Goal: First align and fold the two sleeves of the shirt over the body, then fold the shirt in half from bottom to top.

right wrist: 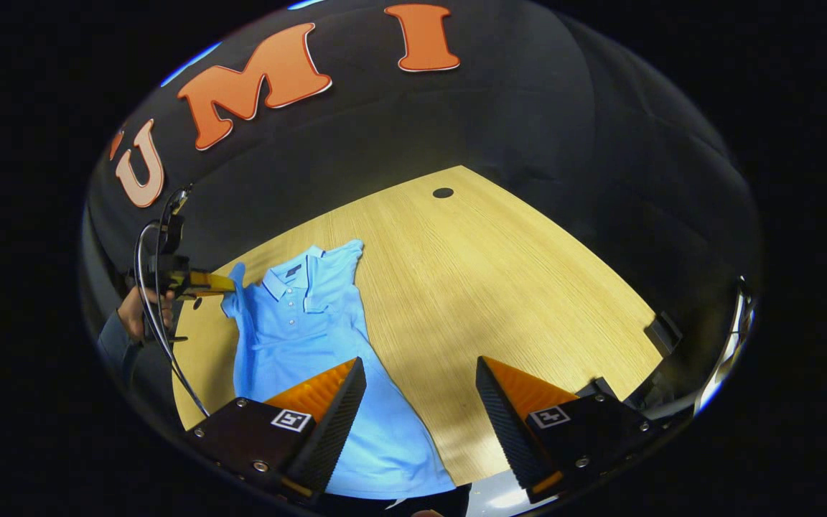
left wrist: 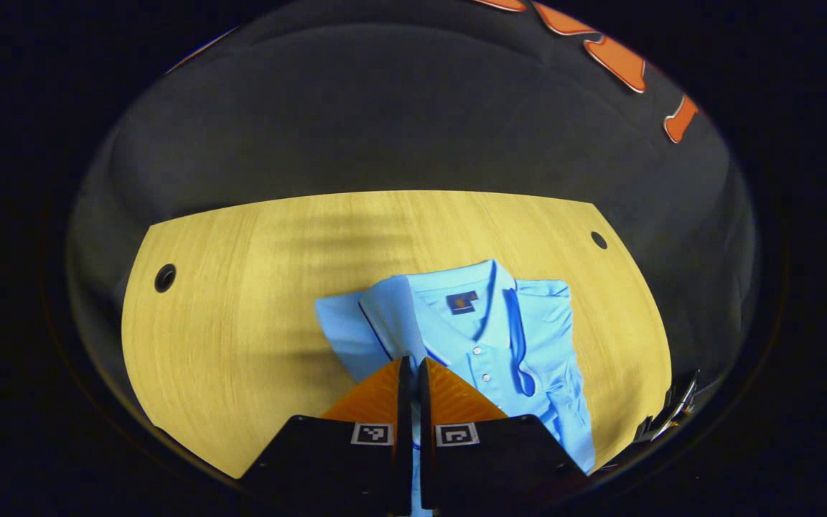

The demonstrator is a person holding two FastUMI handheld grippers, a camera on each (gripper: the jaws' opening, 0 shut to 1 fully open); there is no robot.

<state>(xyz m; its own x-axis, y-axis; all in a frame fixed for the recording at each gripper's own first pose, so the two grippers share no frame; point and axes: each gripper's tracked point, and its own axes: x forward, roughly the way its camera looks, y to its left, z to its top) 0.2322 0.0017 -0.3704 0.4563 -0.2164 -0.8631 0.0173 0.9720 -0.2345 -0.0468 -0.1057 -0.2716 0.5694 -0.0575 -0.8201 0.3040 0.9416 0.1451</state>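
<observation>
Light blue short-sleeved polo shirt [right wrist: 306, 337] flat on yellow wooden counter [right wrist: 500, 287], hem cut off at near edge. Left tool [left wrist: 410, 373] pinched closed on sleeve cloth; right tool [right wrist: 421, 391] spread wide, holding nothing.

The shirt [left wrist: 485, 337] is light blue, with darker blue piping along the collar [left wrist: 449, 291] and placket, small white buttons [left wrist: 477, 350], and a dark navy neck label [left wrist: 461, 302] carrying an orange mark. The table [left wrist: 241, 309] under it is pale yellow wood with fine straight grain, and black round holes [left wrist: 165, 277] sit near its 10 and 2 o'clock corners in the left gripper view. The booth wall [right wrist: 528, 108] is black, and each gripper body carries a black-and-white square marker [right wrist: 291, 420].
</observation>
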